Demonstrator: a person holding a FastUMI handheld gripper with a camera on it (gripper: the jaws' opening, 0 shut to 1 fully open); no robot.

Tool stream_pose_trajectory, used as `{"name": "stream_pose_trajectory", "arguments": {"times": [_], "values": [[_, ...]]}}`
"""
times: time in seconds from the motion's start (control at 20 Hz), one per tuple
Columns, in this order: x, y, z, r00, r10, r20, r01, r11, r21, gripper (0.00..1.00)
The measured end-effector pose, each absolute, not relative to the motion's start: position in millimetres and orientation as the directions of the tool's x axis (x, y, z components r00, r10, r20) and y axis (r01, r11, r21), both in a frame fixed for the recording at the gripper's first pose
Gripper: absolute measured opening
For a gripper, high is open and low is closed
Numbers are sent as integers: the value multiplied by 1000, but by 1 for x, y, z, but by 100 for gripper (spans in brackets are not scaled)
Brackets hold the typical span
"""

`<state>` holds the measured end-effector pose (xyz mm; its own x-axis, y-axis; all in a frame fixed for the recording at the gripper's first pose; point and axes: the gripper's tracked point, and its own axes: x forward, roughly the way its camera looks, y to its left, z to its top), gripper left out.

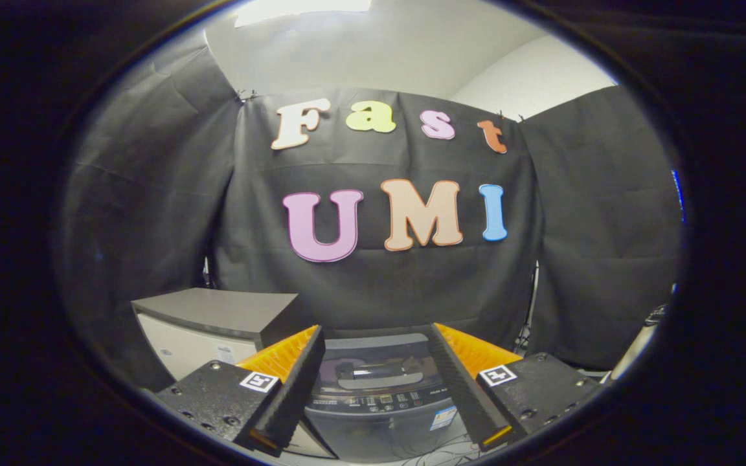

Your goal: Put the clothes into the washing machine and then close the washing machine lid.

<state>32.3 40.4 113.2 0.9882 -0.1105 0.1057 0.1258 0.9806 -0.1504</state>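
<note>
Hovering above and in front of the washing machine [383,395], the gripper [376,382] has its fingers spread wide apart w/ nothing between them but air; no cloth or other item is pinched or touched. Left finger [295,382] and right finger [460,385] angle inward toward the far end, framing the machine's top.

Washing machine: top-loader, dark grey, sitting low betw. the fingers and a bit beyond their tips. Lid [379,366] lies flat on the machine (closed, as far as can be told), dark tinted, w/ a lighter recessed handle area near its middle. Something purplish reflects or shows through the lid on the left side; cannot tell which. Control panel [383,401] runs along the near edge of the top: a row of small buttons and indicators, too small to read. A small sticker [443,417] sits on the front face below the panel, toward the right finger.

Clothes: cannot pick them out anywhere around the machine or the fingers.

Surroundings:
- Grey cabinet [217,320] w/ dark flat top and pale front, to the left of the machine, just beyond the left finger's base; apart from the machine.
- Black cloth wall [379,285] hangs directly behind machine and cabinet, w/ more black drapes to either side.
- Pale ceiling [379,58] above the drapes.
- Thin wires [438,446] trail on the floor near the machine's base, close to the right finger.
- A pale pole-like object [635,346] leans off to the far right; blurred, can't ID.
</note>
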Motion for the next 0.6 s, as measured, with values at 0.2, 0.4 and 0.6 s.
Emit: {"name": "stream_pose_trajectory", "arguments": {"times": [0.2,0.4,0.6], "values": [[13,42,110,988,-96,124,115,980,-161,97],[-3,39,106,989,-84,123,102,984,-147,97],[-11,36,103,988,-81,129,98,987,-127,97]]}}
